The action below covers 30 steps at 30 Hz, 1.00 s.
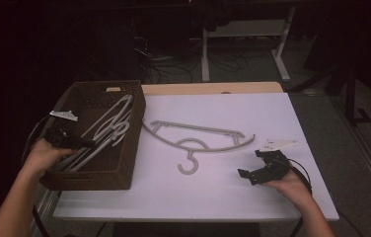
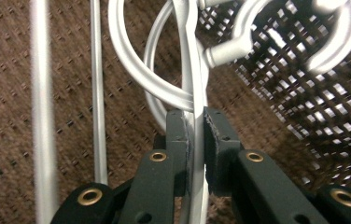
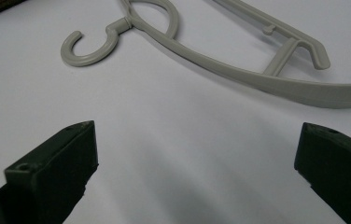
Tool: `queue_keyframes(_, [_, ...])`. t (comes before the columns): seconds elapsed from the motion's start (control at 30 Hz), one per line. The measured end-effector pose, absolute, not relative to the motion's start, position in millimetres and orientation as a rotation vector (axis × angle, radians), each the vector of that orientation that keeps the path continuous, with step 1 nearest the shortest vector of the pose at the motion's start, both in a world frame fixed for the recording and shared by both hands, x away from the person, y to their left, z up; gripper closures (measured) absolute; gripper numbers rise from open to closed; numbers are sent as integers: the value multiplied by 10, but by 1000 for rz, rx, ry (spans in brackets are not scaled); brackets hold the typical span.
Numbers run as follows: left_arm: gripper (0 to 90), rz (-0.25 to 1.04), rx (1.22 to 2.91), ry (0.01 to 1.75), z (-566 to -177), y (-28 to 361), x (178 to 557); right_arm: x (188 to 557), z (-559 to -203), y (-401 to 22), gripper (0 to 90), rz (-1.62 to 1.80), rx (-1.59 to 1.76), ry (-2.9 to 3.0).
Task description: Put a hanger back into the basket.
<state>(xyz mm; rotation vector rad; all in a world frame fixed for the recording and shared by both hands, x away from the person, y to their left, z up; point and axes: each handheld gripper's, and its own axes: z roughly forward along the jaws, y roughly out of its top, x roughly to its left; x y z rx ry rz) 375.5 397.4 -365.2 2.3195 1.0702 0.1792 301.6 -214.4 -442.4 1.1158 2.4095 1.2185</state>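
Observation:
A brown woven basket at the table's left holds several grey plastic hangers. My left gripper reaches into it from the left and is shut on one hanger's thin bar, which runs up between the two pads in the left gripper view. One more grey hanger lies flat on the white table top, its hook pointing toward the near edge. My right gripper hovers low over the table to the right of that hook, jaws wide open, nothing between them. The same hanger lies beyond its fingers.
The basket's woven wall and floor surround the left gripper closely. Other hanger bars lie beside the held one. A bare wooden strip runs along the table's far edge; beyond it are desk legs and cables on the floor.

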Motion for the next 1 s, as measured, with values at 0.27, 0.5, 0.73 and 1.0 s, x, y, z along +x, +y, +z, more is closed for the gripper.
queue_keyframes(0.27, [565, 235, 2272, 1069, -3589, 4003, 3746, 3016, -4422, -2142, 0, 1221, 1115, 2409])
queue_keyframes(0.5, [411, 252, 2153, 1041, -3429, 3927, 3705, 3020, -4421, -2152, 0, 1224, 1122, 2403])
queue_keyframes(0.73, [322, 222, 2102, 945, -3274, 3654, 3675, 3020, -4421, -2152, 0, 1226, 1119, 2404])
queue_keyframes(1.0, [302, 190, 2063, 832, -3130, 3237, 3660, 3021, -4419, -2157, 0, 1234, 1125, 2401])
